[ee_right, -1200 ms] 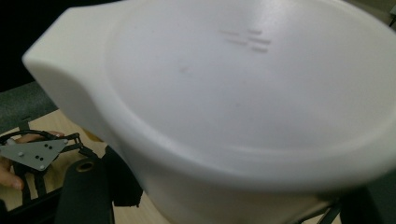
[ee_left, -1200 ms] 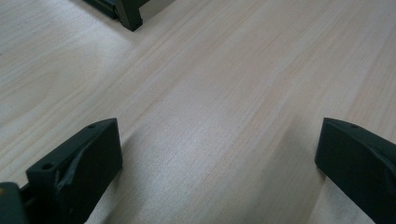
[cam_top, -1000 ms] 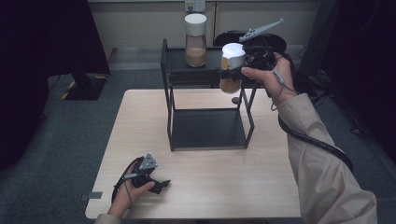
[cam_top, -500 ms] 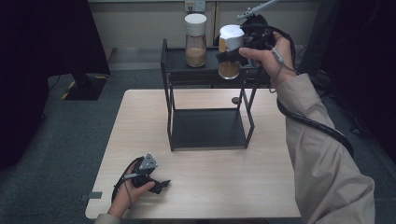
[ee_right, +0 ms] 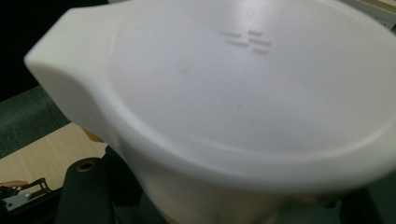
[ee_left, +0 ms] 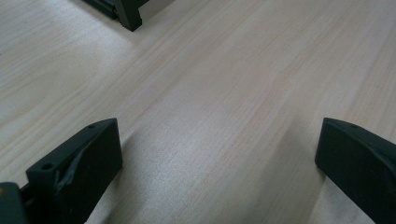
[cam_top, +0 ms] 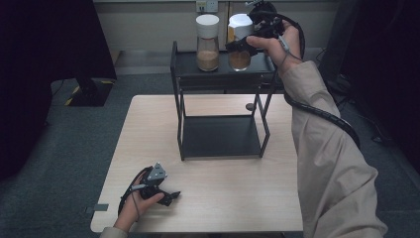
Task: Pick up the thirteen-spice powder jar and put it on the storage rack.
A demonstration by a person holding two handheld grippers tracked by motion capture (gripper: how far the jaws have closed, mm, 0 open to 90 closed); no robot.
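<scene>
Right tool [cam_top: 241, 43] clamped on white-lidded jar [cam_top: 240, 47], upright, upper centre of frame, just above rack [cam_top: 223, 74] top shelf beside second jar [cam_top: 207, 42]. Left tool [cam_top: 166, 194] jaws wide, empty, on bench [cam_top: 237, 198], lower left.

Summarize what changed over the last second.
The right hand-held gripper, shut on the white-lidded jar, carried it up from beside the rack's right edge to above the black rack's top shelf, next to the other jar. No grasp or release. The left hand-held gripper stayed open on the table; the other jar did not move.
</scene>
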